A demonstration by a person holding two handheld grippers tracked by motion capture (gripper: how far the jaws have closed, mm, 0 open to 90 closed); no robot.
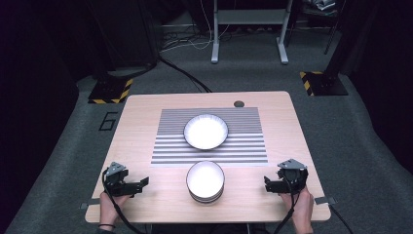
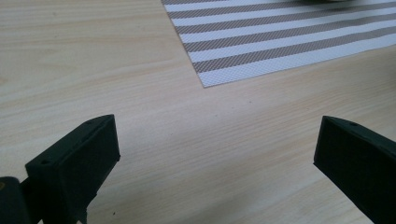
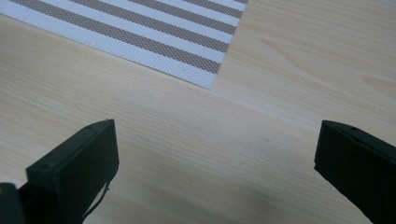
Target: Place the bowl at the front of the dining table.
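Both hands rest low at the surface near edge; left tongs and right tongs gape empty, apparently pointing inward toward stacked bowls.

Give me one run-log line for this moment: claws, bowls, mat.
left claw open, empty, near-left | right claw open, empty, near-right | single bowl on striped mat | stacked bowls on bare table between claws
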